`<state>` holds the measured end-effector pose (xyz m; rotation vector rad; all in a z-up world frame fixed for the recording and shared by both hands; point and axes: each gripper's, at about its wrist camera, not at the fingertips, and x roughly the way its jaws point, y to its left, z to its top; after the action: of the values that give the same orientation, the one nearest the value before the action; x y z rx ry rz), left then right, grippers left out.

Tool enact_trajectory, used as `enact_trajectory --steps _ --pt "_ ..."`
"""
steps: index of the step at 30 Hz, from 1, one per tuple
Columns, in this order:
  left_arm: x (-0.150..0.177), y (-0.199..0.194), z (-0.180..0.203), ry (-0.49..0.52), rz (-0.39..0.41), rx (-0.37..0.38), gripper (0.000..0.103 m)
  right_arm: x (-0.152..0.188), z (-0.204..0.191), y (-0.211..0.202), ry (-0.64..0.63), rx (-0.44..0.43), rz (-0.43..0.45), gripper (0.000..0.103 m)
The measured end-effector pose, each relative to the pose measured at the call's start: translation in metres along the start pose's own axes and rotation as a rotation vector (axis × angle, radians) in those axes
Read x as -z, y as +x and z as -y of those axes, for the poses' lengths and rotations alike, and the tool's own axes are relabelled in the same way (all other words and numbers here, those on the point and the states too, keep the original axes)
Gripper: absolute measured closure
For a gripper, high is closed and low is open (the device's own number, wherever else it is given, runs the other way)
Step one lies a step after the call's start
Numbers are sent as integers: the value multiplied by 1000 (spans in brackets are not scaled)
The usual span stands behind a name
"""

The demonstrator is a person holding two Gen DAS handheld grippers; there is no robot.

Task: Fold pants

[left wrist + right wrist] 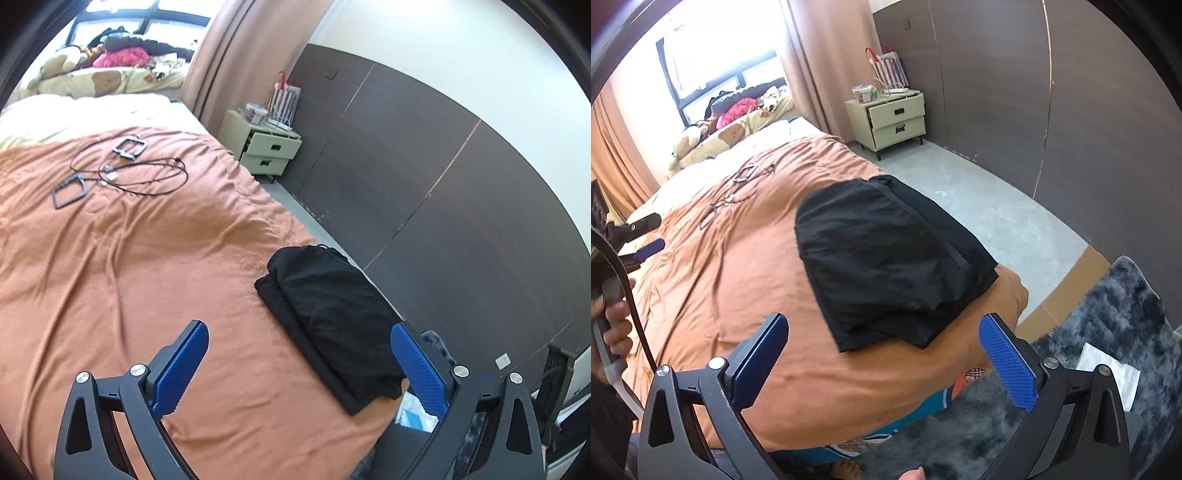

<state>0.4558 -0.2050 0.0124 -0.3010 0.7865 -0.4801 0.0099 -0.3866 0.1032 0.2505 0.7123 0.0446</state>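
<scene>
Two views take in one bed (129, 266) under an orange cover, and it fills most of each. Only the right wrist view shows the grey shaggy rug (1115, 332) at about four o'clock, a flat piece of brown cardboard (1067, 291) on the floor beside it, and bare toes at six o'clock. Only the left wrist view gives a plain look at the black cable (147, 177) looped near two dark frames at ten o'clock; in the right view these are too small to make out well.

Both views show the cream nightstand (269, 147) against the dark wall panels, around twelve to one o'clock.

Folded black pants (886, 258) lie in a compact stack near the bed's corner, close to its edge, at centre in the right view and at four o'clock in the left (332, 310).

Neither claw touches the cloth. The left claw (299, 365) stands spread wide with nothing between its blue pads, and it appears from outside at nine o'clock in the right view, held in a hand (613, 325). The right claw (882, 358) is likewise spread wide and bare.
</scene>
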Motion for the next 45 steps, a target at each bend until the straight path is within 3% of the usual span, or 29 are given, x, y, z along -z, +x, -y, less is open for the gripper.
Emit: enact_trajectory --steps 22,40,45 --pt "60 -180 -8 71 111 -44 1 46 -65 -73 -50 -57 67 0" --pt "140 -297 -17 130 208 -125 1 114 -111 -123 -84 -82 163 0" --pt "164 -326 -28 106 248 -157 1 135 -120 -130 -102 -104 192 0"
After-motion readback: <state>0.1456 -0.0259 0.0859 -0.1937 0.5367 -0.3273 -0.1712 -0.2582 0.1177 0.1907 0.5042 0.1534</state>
